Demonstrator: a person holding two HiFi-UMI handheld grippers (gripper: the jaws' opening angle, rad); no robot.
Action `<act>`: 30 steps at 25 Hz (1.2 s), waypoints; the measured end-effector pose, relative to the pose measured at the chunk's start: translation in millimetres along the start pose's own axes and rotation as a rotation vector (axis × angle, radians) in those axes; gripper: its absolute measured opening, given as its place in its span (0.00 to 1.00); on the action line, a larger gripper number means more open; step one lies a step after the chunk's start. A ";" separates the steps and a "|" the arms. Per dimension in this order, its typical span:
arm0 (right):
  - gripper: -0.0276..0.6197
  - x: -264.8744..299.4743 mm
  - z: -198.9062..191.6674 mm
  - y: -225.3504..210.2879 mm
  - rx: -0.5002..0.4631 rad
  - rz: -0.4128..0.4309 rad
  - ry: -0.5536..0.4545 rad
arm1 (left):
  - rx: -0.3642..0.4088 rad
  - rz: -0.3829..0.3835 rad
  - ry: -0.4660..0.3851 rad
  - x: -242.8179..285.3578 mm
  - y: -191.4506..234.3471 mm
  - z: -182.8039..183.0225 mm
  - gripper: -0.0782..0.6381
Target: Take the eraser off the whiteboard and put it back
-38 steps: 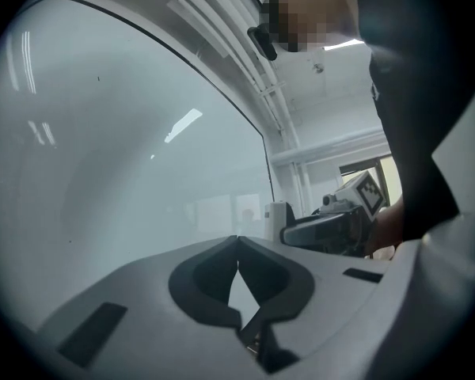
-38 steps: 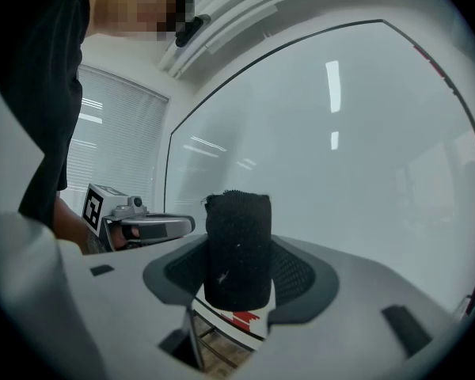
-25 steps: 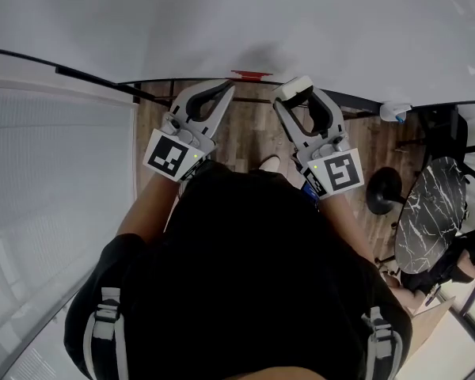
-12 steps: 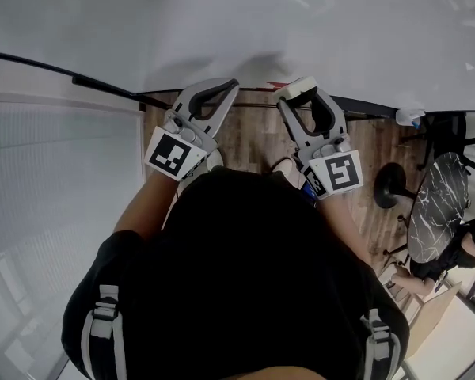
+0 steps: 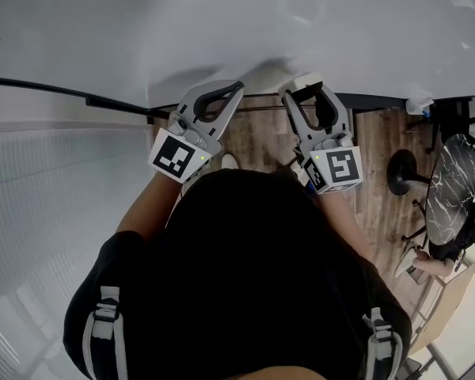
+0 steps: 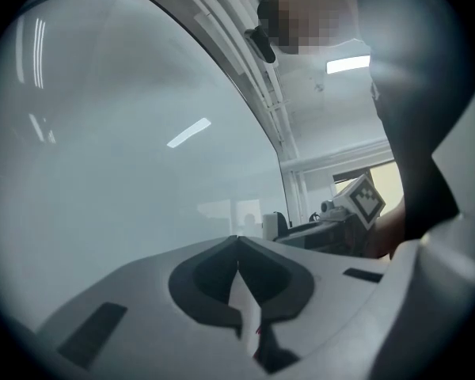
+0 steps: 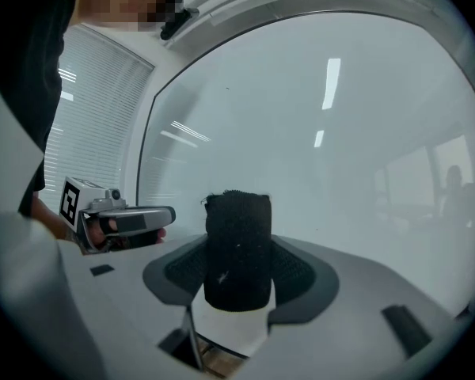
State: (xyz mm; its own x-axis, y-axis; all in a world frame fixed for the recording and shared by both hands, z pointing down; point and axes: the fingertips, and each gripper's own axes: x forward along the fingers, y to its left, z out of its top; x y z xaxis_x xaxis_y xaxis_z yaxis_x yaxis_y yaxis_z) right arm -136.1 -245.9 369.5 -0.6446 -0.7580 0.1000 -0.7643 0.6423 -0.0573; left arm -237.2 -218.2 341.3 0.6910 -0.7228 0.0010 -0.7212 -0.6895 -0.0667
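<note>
Right gripper (image 5: 307, 88) nearer whiteboard (image 5: 237, 22), eraser (image 7: 237, 244) still clamped

Counting 2 grippers: left gripper (image 5: 236, 88) and right gripper (image 5: 309, 87), each carrying 1 marker cube, so 2 marker cubes (image 5: 175, 155) (image 5: 337, 169) sitting behind the jaws. 1 eraser (image 7: 237, 248) sitting clamped between the right jaws. 1 whiteboard (image 5: 222, 22) standing just ahead of both sets of jaws. Right of the right jaws, 1 marble-top table (image 5: 447, 188) and 1 black stool (image 5: 402, 172) are showing. 2 shoulder straps (image 5: 103, 323) (image 5: 380, 339) are showing well behind the jaws
</note>
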 end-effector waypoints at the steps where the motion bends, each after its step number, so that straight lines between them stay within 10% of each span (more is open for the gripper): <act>1: 0.38 3.9 -0.1 2.1 0.001 -0.018 0.005 | 0.000 -0.010 -0.002 -2.6 3.8 -0.3 0.12; 30: 0.39 72.2 -11.9 33.2 -0.002 -0.316 0.039 | -0.031 -0.105 -0.019 -49.2 53.8 -11.4 0.12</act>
State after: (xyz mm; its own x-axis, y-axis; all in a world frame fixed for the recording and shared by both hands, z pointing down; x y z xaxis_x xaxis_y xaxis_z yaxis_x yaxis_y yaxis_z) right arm -207.7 -277.9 386.6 -0.3740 -0.9151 0.1510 -0.9264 0.3761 -0.0152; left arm -310.6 -220.2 349.1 0.7638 -0.6454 -0.0127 -0.6453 -0.7630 -0.0363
